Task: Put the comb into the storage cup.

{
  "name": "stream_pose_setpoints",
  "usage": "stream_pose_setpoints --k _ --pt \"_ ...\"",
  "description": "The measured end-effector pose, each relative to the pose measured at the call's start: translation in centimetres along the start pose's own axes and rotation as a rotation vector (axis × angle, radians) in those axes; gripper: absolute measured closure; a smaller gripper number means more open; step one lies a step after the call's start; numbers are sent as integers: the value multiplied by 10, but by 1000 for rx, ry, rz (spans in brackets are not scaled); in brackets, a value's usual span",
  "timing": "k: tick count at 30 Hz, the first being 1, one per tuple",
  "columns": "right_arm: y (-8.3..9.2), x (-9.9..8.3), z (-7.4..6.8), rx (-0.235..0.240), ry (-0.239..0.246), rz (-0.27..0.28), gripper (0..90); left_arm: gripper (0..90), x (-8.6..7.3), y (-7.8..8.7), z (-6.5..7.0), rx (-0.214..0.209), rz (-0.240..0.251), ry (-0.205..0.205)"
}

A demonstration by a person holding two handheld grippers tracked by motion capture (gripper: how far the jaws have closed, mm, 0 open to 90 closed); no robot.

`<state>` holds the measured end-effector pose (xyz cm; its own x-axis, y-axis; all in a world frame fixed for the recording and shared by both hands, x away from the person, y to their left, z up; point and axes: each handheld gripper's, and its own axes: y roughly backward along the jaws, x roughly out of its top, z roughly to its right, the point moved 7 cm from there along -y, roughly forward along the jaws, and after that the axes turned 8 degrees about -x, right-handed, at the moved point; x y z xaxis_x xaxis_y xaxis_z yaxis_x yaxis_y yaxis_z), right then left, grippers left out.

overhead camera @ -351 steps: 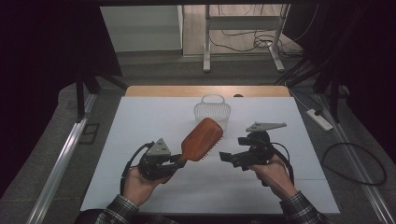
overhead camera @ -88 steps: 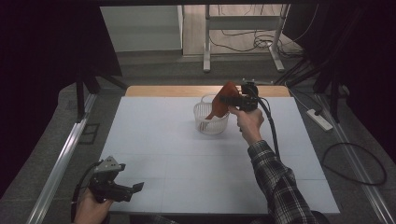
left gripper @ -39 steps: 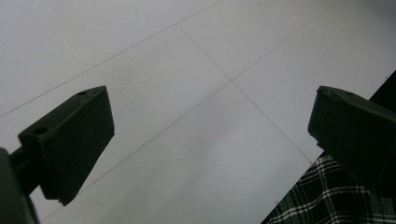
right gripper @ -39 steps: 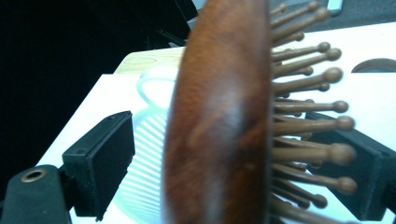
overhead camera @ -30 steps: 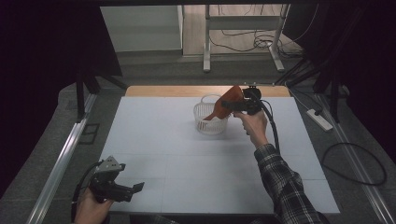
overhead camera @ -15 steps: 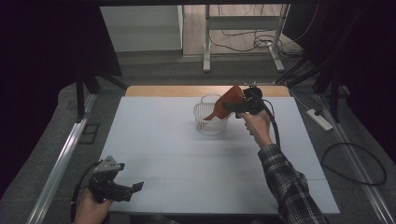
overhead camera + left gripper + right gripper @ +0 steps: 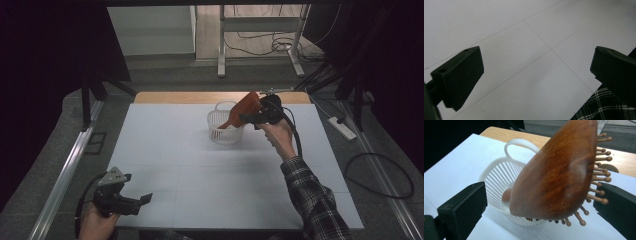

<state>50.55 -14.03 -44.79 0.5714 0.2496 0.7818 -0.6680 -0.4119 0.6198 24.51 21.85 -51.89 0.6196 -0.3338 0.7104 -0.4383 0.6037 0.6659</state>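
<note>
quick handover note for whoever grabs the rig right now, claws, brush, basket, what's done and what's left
Right claw: jaws have just been opening, now wide; the wooden hairbrush stands between them, pads not pressing on it.
Left claw: open, empty, low over the table's near left corner.
Hairbrush leans handle-down in the white basket at the far middle.
Done: brush placed in basket.
Left: probably back the right claw away without tipping it.

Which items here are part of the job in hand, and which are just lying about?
In the job: wooden hairbrush, handle down in the white basket; right gripper, jaws just opened around it.

Lying about: power strip and cables on the floor.
</note>
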Motion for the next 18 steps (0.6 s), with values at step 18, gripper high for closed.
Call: stream_pose_setpoints --k 18 --pt "20 -14 -1 -9 75 1 0 0 0 -1 0 -1 -11 -1"
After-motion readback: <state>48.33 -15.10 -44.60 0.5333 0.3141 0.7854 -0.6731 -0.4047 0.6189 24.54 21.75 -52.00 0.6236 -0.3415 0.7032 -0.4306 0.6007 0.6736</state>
